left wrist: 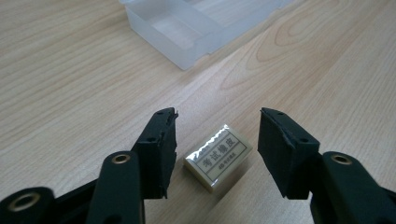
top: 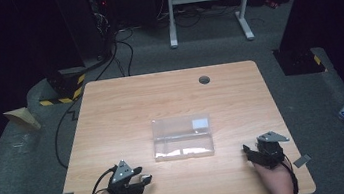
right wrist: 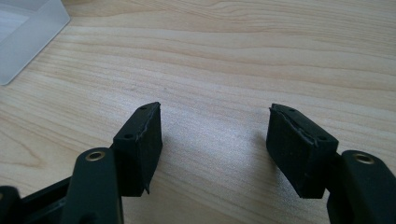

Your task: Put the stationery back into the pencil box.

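A small cream eraser in a clear wrapper with printed characters lies flat on the wooden table. My left gripper straddles it near the table's front left; the jaws stand either side of it with a gap showing at each pad. In the high view the eraser shows as a pale spot at the tips of the left gripper. My right gripper rests at the front right. In its own view the right gripper is open over bare wood.
A clear plastic box with compartments sits at mid-table, ahead of both grippers; its corner shows in the left gripper view and the right gripper view. A cable hole lies near the far edge.
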`<state>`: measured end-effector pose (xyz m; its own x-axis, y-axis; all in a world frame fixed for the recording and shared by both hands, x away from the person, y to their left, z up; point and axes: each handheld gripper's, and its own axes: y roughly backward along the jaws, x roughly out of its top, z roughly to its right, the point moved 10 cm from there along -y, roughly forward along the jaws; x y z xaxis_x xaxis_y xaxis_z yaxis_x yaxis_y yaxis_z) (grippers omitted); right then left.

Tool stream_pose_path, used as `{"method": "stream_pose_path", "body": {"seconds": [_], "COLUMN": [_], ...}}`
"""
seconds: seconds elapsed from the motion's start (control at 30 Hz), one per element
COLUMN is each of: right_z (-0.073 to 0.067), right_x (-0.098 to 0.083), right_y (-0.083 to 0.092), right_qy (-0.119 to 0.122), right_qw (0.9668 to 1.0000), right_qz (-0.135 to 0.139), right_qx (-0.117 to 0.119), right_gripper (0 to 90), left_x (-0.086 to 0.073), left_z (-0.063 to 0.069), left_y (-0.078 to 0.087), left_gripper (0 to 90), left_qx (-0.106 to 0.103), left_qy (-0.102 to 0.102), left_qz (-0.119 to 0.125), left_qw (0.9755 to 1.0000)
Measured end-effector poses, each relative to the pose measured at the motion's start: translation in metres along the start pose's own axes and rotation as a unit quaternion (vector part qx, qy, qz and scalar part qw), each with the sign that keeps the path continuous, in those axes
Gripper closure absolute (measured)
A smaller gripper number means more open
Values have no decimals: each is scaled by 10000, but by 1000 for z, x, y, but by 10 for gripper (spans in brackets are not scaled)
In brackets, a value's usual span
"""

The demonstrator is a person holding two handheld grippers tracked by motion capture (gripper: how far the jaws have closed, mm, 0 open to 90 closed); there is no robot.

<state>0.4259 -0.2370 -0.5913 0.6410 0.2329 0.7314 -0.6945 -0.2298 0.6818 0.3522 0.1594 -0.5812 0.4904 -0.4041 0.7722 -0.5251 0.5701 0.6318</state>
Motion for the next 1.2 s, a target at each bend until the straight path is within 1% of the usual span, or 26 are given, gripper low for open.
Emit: {"method": "stream_pose_path", "body": {"seconds": [0.03, 0.07, 0.1, 0.17, 0.23, 0.3, 0.33, 0.4, 0.47, 0.5, 0.57, 0.6, 0.7, 0.8, 0.83, 0.87, 0.93, 0.97, 1.07, 1.13, 1.2], "right_z": [0, 0, 0, 0, 0, -1, -1, -1, -1, -1, -1, -1, -1, -1, -1, -1, -1, -1, -1, -1, -1], "right_x": [0, 0, 0, 0, 0, -1, -1, -1, -1, -1, -1, -1, -1, -1, -1, -1, -1, -1, -1, -1, -1], "right_y": [0, 0, 0, 0, 0, 1, 1, 1, 1, 1, 1, 1, 1, 1, 1, 1, 1, 1, 1, 1, 1], "right_qy": [0, 1, 0, 1, 5, -25, -23, -13, -13, -14, -13, -12, -13, -13, -12, -12, -13, -13, -13, -12, -10], "right_qw": [10000, 10000, 10000, 10000, 10000, 10000, 10000, 10000, 10000, 10000, 10000, 10000, 10000, 10000, 10000, 10000, 10000, 10000, 10000, 10000, 10000], "right_qz": [0, 1, 0, 13, 15, -11, -10, 10, 10, 10, 11, 11, 11, 10, 11, 10, 10, 10, 11, 11, 1], "right_qx": [0, 0, 0, -1, -7, -2, 0, -7, -7, -7, -7, -7, -8, -8, -8, -8, -8, -7, -7, -6, -5], "right_gripper": [356, 356, 356, 357, 358, 358, 358, 358, 358, 358, 358, 358, 358, 358, 358, 358, 358, 358, 358, 358, 358], "left_x": [0, 0, 0, -1, -2, -3, -4, -4, -3, -4, -5, -5, -5, -5, -7, -9, -9, -10, -11, -11, -12], "left_z": [1, 1, 2, 2, 1, 3, 3, 4, 3, 2, 0, 0, -4, -4, -3, -3, -2, -1, 0, -2, -3], "left_y": [0, -1, -1, -1, -2, -3, -3, -3, -3, -3, -3, -3, -2, -2, -2, -2, -1, -1, 0, 0, 1], "left_gripper": [480, 493, 524, 544, 561, 582, 588, 608, 638, 655, 670, 671, 674, 673, 649, 591, 571, 569, 577, 599, 636], "left_qx": [-35, -68, -82, -108, -57, -113, -103, -107, -77, -60, -36, -31, 71, 83, 89, 131, 176, 172, 277, 320, 352], "left_qy": [22, 58, 66, 1, -46, 2, -36, -43, -22, -65, -53, -24, 62, 100, 56, 73, 136, 154, 5, 49, 8], "left_qz": [-21, 9, 16, -38, -69, -98, -112, -105, -87, -105, -109, -108, -82, -64, -143, -201, -200, -195, -244, -216, -189], "left_qw": [10000, 10000, 9999, 9999, 9999, 9999, 9999, 9999, 9999, 9999, 9999, 9999, 9999, 9999, 9998, 9997, 9996, 9995, 9993, 9992, 9992]}}
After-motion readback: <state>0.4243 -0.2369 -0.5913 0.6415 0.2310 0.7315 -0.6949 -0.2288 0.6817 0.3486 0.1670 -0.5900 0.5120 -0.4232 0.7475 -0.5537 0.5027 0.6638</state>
